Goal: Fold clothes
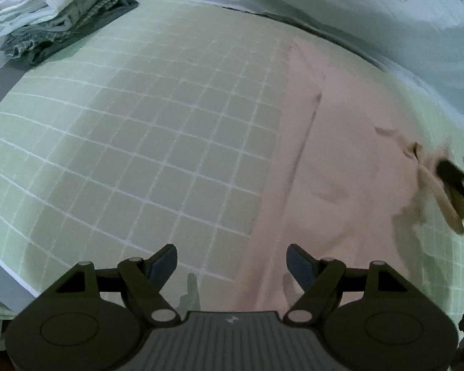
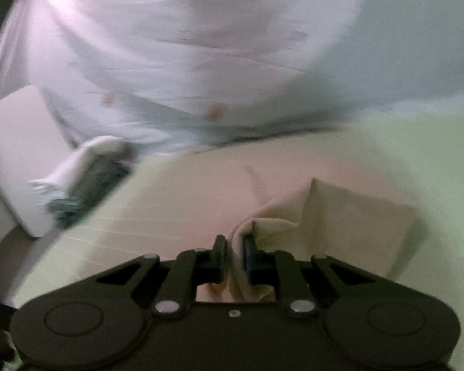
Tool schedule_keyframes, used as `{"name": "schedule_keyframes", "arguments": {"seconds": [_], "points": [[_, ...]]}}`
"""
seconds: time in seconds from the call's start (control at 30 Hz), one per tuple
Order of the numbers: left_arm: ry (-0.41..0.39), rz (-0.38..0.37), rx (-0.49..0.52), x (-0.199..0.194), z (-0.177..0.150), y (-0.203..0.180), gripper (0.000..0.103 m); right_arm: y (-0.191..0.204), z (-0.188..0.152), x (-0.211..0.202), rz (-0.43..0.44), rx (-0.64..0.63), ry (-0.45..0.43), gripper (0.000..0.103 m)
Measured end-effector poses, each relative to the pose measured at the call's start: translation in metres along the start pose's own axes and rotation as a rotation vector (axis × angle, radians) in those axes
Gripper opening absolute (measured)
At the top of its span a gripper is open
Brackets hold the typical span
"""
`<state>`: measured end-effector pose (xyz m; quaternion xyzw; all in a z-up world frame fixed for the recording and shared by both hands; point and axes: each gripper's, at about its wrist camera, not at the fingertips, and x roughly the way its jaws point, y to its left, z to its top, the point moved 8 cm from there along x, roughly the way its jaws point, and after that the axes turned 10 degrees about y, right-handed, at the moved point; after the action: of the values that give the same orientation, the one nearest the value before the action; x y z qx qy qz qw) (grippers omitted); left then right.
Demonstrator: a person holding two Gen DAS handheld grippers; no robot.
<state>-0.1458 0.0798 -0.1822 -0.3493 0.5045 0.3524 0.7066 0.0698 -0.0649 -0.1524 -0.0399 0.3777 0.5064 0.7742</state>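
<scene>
A pale pink garment [image 1: 334, 154] lies spread flat on a green grid-patterned mat [image 1: 139, 130]. My left gripper [image 1: 232, 262] is open and empty, hovering just above the garment's near left edge. My right gripper [image 2: 233, 253] is shut on a fold of the pink garment [image 2: 340, 216] and lifts its corner off the mat. That gripper also shows at the right edge of the left wrist view [image 1: 448, 182], pinching the cloth. The right wrist view is blurred.
A stack of folded clothes [image 1: 58, 12] sits at the mat's far left corner; it also shows in the right wrist view [image 2: 86, 182]. A white sheet with carrot prints [image 1: 355, 6] lies beyond the mat's far edge. A white box [image 2: 15, 160] stands at the left.
</scene>
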Motion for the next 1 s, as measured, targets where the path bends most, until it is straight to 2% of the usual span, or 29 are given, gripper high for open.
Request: {"name": "schedule_keyframes", "arguments": {"seconds": [0.03, 0.07, 0.1, 0.2, 0.3, 0.4, 0.57, 0.7, 0.77, 0.83, 0.93, 1.0], "points": [[0.002, 0.000, -0.002, 0.000, 0.002, 0.002, 0.078, 0.014, 0.003, 0.007, 0.012, -0.033, 0.011, 0.030], [0.004, -0.004, -0.003, 0.001, 0.005, 0.003, 0.078, 0.023, 0.001, 0.014, -0.011, -0.070, 0.033, 0.042], [0.005, -0.008, -0.001, 0.002, 0.007, 0.004, 0.078, 0.026, -0.003, 0.018, -0.041, -0.093, 0.047, 0.064], [-0.002, -0.023, 0.020, 0.004, 0.012, 0.000, 0.078, 0.016, -0.018, 0.014, -0.126, -0.097, 0.059, 0.087], [-0.006, -0.044, 0.056, 0.009, 0.020, -0.008, 0.078, -0.012, -0.039, -0.001, -0.214, -0.035, 0.077, 0.103], [-0.007, -0.056, 0.100, 0.015, 0.026, -0.023, 0.078, -0.045, -0.061, -0.010, -0.302, 0.030, 0.115, 0.103], [-0.019, -0.064, 0.212, 0.025, 0.038, -0.053, 0.079, -0.086, -0.085, -0.010, -0.375, 0.124, 0.187, 0.103], [-0.061, -0.042, 0.338, 0.034, 0.056, -0.074, 0.085, -0.098, -0.093, -0.007, -0.441, 0.139, 0.194, 0.103], [-0.078, -0.023, 0.386, 0.040, 0.065, -0.080, 0.085, -0.103, -0.096, -0.003, -0.458, 0.160, 0.205, 0.103], [-0.075, -0.017, 0.408, 0.048, 0.075, -0.083, 0.085, -0.105, -0.098, 0.000, -0.478, 0.163, 0.212, 0.103], [-0.065, -0.054, 0.385, 0.058, 0.089, -0.083, 0.084, -0.106, -0.098, 0.005, -0.506, 0.156, 0.211, 0.103], [-0.060, -0.065, 0.386, 0.063, 0.095, -0.083, 0.078, -0.107, -0.097, 0.007, -0.520, 0.165, 0.202, 0.103]]}}
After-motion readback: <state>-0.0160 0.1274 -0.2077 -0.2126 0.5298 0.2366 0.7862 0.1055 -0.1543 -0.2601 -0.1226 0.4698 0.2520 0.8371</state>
